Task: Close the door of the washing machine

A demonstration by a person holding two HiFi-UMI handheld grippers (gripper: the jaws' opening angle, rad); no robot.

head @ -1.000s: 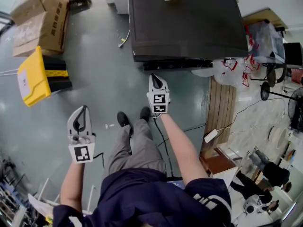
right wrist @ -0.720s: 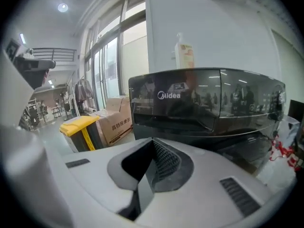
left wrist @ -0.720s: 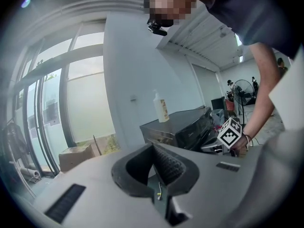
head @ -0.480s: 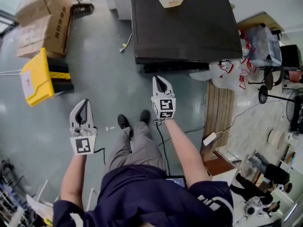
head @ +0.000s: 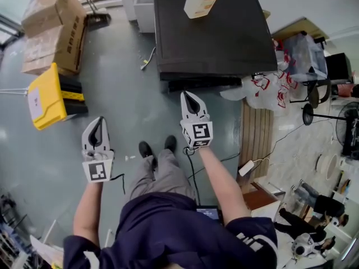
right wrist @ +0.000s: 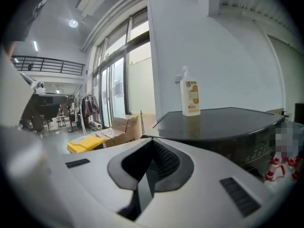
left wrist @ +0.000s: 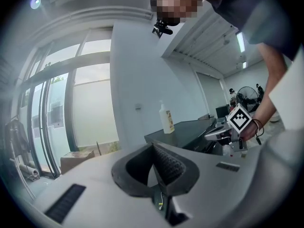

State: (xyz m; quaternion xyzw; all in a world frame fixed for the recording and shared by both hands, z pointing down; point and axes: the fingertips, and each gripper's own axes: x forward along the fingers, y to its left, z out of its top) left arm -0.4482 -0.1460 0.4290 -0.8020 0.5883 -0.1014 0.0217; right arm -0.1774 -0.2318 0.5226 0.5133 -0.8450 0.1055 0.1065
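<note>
Washing machine [head: 213, 32]: black-topped, on the floor ahead of both claws; door could not be made out.
Right claw [head: 187, 96]: closed, empty, just short of the machine's front.
Left claw [head: 99, 121]: closed, empty — farther from the machine, off its left corner.
Bottle [head: 201, 1]: upright on the machine's top.

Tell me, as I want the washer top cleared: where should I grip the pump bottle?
I'd take the pump bottle by its broad body below the pump neck, coming level from the washing machine's front: it stands upright, with bare top all around it.

Glossy grey floor [head: 120, 86], tall windows [right wrist: 118, 72], white walls [right wrist: 218, 51] and stacked cardboard boxes [head: 53, 29].
</note>
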